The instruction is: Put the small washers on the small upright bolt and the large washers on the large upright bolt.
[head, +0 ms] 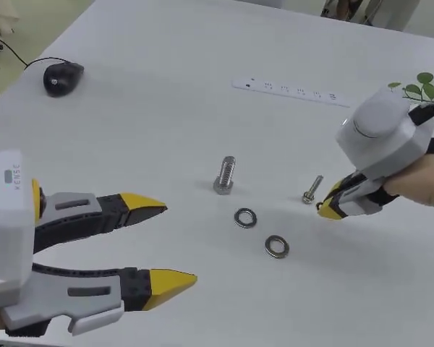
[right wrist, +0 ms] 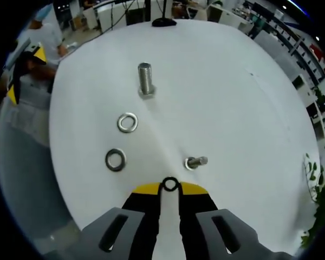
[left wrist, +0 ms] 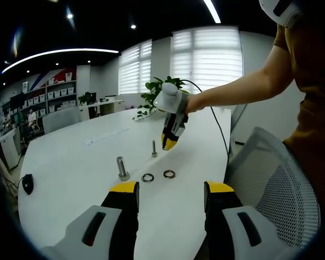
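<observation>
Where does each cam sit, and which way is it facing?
Head view: head-mounted, facing forward and down at the table; left hand-held gripper, right hand-held gripper and a hand show.
Left gripper view: on the left one, low, facing across the table at the person's arm and torso; own open jaws at bottom.
Right gripper view: on the right one, tilted steeply down at the table; own jaws pinch a small washer.
Shared: all three see the large bolt and two large washers.

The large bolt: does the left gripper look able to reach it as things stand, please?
Probably yes: the left gripper is open, only bare table lies between it and the large bolt, and the nearest washer sits off to one side.
</observation>
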Tool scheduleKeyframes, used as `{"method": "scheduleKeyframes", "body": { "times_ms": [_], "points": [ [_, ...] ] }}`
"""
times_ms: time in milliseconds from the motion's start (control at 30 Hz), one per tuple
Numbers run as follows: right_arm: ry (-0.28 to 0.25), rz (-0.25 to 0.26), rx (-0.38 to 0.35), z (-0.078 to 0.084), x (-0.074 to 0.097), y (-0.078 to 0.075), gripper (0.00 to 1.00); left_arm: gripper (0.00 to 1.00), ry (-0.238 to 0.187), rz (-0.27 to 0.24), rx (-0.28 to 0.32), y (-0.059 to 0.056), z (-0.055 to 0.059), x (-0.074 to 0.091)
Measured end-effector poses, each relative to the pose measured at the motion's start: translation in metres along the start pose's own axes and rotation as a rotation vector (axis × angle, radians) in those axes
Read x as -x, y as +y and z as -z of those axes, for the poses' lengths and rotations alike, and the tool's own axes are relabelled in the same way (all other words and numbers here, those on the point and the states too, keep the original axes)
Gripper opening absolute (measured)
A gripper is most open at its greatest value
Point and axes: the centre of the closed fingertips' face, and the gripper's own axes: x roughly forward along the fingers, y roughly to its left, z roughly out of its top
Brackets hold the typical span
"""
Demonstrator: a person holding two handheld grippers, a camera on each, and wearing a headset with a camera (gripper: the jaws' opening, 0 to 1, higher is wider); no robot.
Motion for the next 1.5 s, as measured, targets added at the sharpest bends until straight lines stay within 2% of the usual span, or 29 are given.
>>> {"method": "scheduleKeyframes", "body": {
  "times_ms": [267,833,1233,1500],
  "points": [
    [-0.003,0.019,0.001,-0.003,0.008,-0.01,0.12,0.47,0.002,0.004,0.0,0.0,0.0,-0.001],
    [-0.021,0.037,0.04,-0.023,0.018,-0.026,0.12,0.47,0.005,0.005,-0.004,0.004,-0.002,-0.002],
    [-0.013,0.031,0.071,-0.033,0.014,-0.03,0.12,0.46,0.006,0.0,0.001,0.005,-0.002,-0.001],
    [0.0,0.026,0.082,-0.033,0.009,-0.031,0.12,0.46,0.007,-0.003,0.006,0.007,-0.001,-0.002]
  ]
}}
